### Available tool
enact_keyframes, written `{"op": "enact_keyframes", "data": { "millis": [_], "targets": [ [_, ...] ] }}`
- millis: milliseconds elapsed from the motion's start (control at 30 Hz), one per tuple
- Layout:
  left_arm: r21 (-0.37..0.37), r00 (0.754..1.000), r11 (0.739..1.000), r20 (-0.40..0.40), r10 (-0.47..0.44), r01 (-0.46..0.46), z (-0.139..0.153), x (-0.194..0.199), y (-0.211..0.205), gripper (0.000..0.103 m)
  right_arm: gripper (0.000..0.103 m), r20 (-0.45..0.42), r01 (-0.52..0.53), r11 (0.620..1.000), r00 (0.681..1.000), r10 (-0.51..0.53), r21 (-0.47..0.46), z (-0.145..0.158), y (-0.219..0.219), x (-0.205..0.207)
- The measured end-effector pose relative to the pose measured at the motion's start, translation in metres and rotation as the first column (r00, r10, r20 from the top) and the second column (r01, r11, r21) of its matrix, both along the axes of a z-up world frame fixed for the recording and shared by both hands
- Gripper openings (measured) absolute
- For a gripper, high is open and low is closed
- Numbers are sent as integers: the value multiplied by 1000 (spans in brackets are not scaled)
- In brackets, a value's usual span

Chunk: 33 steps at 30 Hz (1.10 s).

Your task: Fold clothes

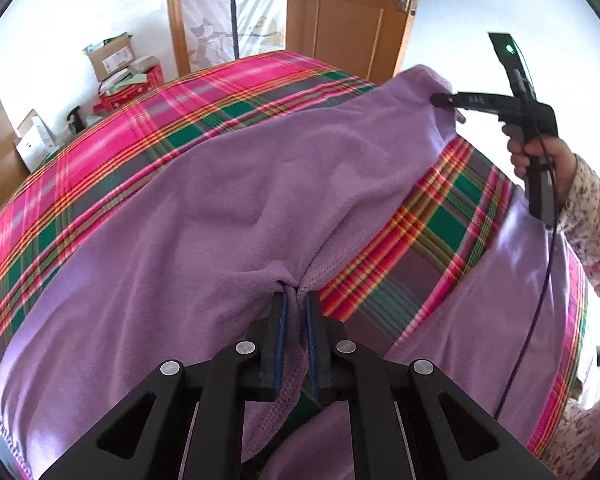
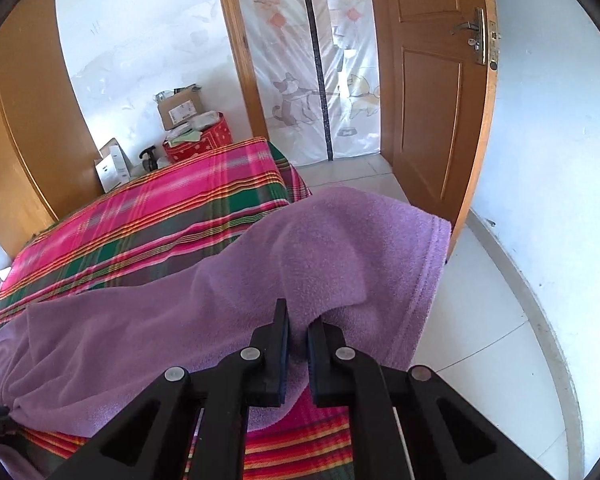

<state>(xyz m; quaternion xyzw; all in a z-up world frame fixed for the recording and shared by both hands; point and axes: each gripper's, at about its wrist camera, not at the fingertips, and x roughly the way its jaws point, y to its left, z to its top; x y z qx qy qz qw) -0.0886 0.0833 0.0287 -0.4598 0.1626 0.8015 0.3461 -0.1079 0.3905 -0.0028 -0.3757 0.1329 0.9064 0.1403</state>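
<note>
Across a bed (image 1: 100, 152) covered in a pink, green and grey plaid sheet lies a purple fleece garment (image 1: 220, 200), partly lifted. Left gripper (image 1: 297, 312) has its jaws nearly closed on a stitched edge of the fleece. Right gripper (image 2: 298, 328), held by a hand (image 1: 540, 152) in a floral sleeve, pinches another fold, raised above the bed.
</note>
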Motion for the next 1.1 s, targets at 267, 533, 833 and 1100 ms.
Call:
{"op": "enact_keyframes", "data": {
  "millis": [267,533,833,1100],
  "targets": [
    [-7,1000,1000,27,-6,6,-8,8,11,10,8,19,28,999,999,-28,17,-4,13,-4],
    [7,998,1000,64,-15,15,-12,11,17,11,8,27,41,998,999,-42,37,-5,15,-6],
    [71,987,997,157,-21,10,-17,9,21,12,11,56,100,991,993,-105,86,-5,21,-8],
    [52,995,999,97,2,-7,-13,15,27,24,14,63,145,986,987,-150,82,2,29,-1]
  ]
}}
